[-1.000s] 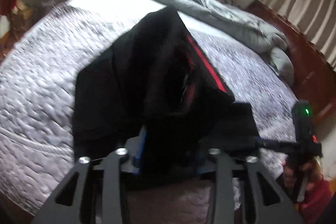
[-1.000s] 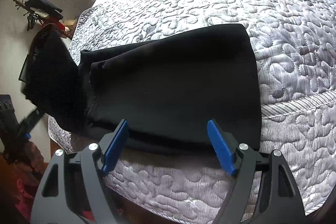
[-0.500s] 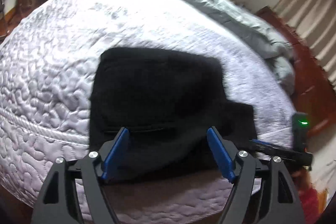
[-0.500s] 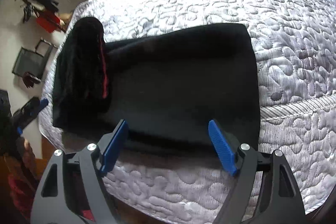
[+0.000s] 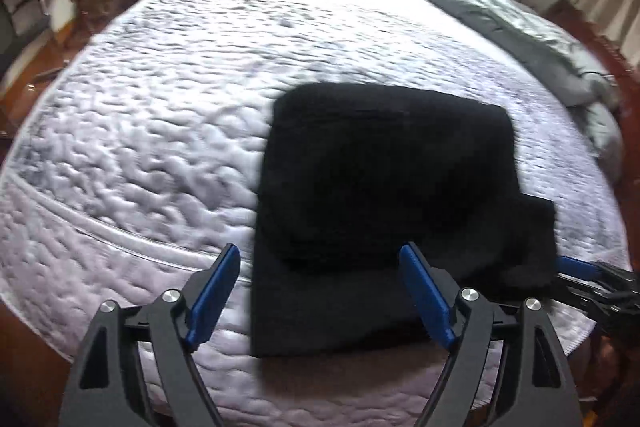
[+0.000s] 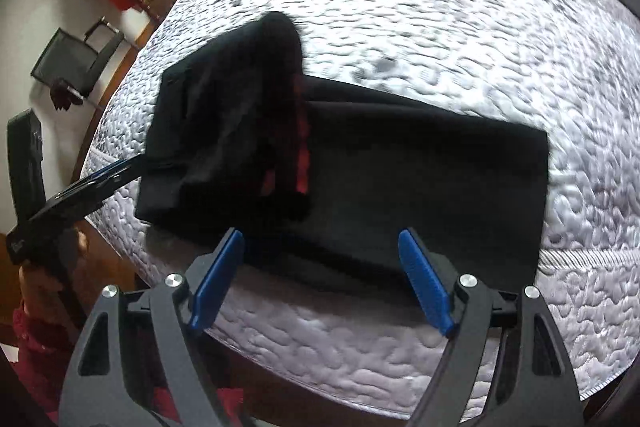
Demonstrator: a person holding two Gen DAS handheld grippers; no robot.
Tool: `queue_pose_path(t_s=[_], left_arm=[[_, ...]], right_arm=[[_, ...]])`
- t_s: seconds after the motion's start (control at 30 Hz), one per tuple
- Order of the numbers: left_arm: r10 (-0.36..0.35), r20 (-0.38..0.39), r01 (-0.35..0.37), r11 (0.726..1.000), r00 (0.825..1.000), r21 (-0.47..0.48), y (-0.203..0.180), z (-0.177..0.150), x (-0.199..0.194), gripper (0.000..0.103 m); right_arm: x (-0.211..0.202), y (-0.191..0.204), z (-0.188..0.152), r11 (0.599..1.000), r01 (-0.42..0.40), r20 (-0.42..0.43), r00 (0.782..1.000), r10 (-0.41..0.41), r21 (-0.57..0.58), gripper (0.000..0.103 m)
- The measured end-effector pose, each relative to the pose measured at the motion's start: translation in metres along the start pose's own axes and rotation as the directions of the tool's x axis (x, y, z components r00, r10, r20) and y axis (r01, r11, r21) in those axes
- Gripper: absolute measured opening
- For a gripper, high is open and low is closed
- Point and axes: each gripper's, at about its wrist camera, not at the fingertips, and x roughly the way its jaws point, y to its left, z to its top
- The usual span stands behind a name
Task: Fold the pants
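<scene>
Right tongs (image 6: pixel 320 279): blue pads spread wide, holding nothing, hovering over the near edge of the black fabric pants (image 6: pixel 400 187), which lie on the white quilted bedspread (image 6: pixel 460 47) just ahead of the pads

Left tongs (image 5: pixel 318 297): also wide, empty in their own view, same near hem between the pads. From the right camera the left tool sits at the raised flap on the left; can't tell from there if it pinches cloth

Pants: folded stack, upper layer (image 5: pixel 384 167) laid across the lower one; a red-lined fold (image 6: pixel 280 99) stands up left of the right tongs

Step, my read: mid-fold, flap not flat yet. Next: lay the flap down, square the edges, then pinch the near edge for the last fold

Beyond: crumpled grey duvet (image 5: pixel 500 11) at the far side
</scene>
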Motion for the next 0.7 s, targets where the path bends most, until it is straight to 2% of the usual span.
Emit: queue_pose_path(t_s=[0.1,0.2,0.3,0.33,0.37,0.4,0.47,0.53,0.6,0.63,0.7], left_arm=[[0.058,-0.034,-0.059,0.998,0.998,-0.009,0.008,0.002,0.009,0.086],[0.038,-0.062,-0.041,0.998,0.997,-0.049,0.018,0.002,0.017,0.086],[0.047,-0.071,-0.051,0.997,0.996,-0.056,0.024,-0.001,0.020,0.086],[0.043,-0.072,-0.048,0.997,0.996,-0.062,0.026,-0.001,0.020,0.086],[0.037,-0.074,-0.042,0.997,0.997,-0.069,0.029,-0.002,0.020,0.086],[0.036,-0.076,-0.042,0.996,0.996,-0.075,0.033,-0.002,0.021,0.087],[0.032,-0.081,-0.038,0.996,0.996,-0.078,0.035,-0.005,0.021,0.088],[0.024,-0.080,-0.030,0.996,0.996,-0.078,0.035,-0.007,0.019,0.089],[0.014,-0.077,-0.020,0.997,0.997,-0.074,0.033,-0.007,0.021,0.089],[0.012,-0.077,-0.017,0.997,0.997,-0.069,0.031,-0.006,0.022,0.089],[0.008,-0.070,-0.012,0.998,0.997,-0.059,0.027,-0.006,0.021,0.090]], right_arm=[[0.004,0.020,0.010,1.000,-0.011,-0.009,1.000,0.011,-0.023,0.079],[0.016,0.038,0.021,0.999,0.007,-0.029,1.000,-0.008,-0.047,0.079],[0.033,0.050,0.030,0.998,0.012,-0.060,0.998,-0.015,-0.059,0.079],[0.036,0.052,0.031,0.998,0.013,-0.065,0.998,-0.017,-0.062,0.069],[0.043,0.053,0.033,0.998,0.016,-0.071,0.997,-0.020,-0.069,0.052],[0.049,0.053,0.034,0.997,0.024,-0.080,0.996,-0.030,-0.070,0.050],[0.053,0.049,0.035,0.997,0.036,-0.075,0.996,-0.041,-0.072,0.021],[0.049,0.044,0.035,0.997,-0.047,-0.071,0.997,0.043,-0.057,0.015],[0.035,0.039,0.036,0.996,-0.074,-0.035,0.997,0.072,-0.058,0.004],[0.026,0.038,0.037,0.995,-0.066,-0.009,0.998,0.066,-0.071,0.003],[0.014,0.031,0.036,0.993,-0.101,0.008,0.995,0.102,-0.065,0.003]])
